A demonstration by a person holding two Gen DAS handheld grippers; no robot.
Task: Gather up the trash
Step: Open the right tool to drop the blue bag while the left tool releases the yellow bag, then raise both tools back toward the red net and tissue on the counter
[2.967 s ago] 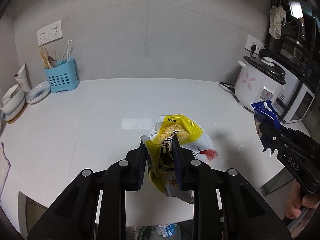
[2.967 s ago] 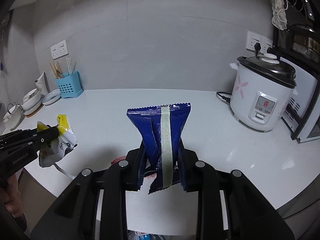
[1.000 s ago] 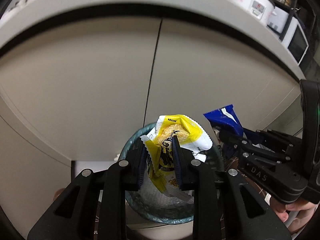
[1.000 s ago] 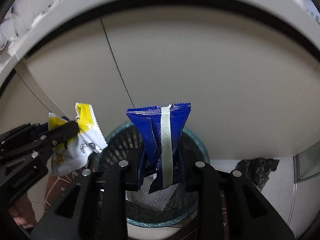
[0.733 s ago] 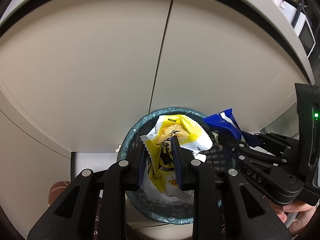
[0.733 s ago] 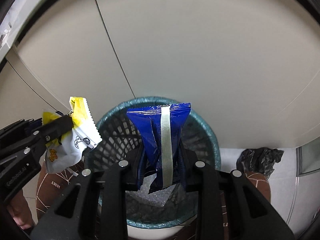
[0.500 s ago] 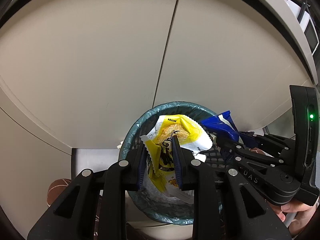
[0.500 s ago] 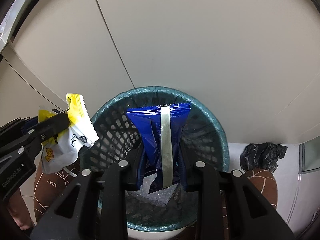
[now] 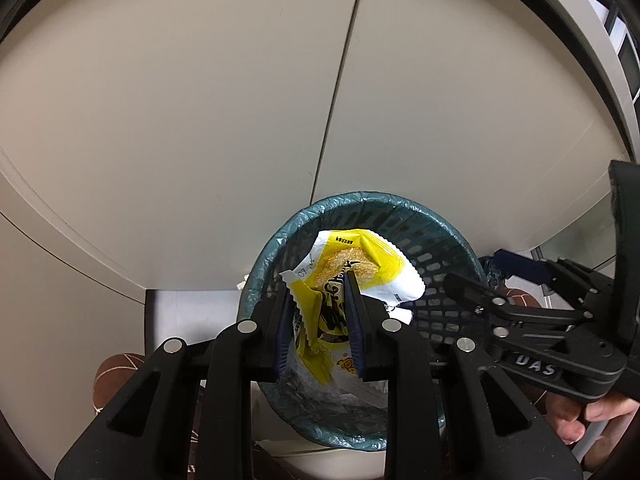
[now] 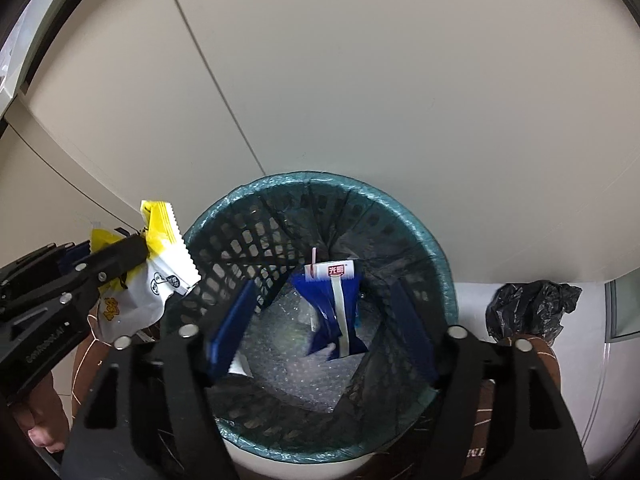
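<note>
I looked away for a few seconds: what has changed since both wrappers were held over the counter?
Both grippers came down from the counter to the bin. The right gripper has just opened its jaws, and the blue wrapper is loose inside the bin. The left gripper stays shut on the yellow wrapper.

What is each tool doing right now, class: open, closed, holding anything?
Left tool: closed on the yellow snack wrapper.
Right tool: open, jaws just opened; the blue wrapper is loose inside the waste basket.
</note>
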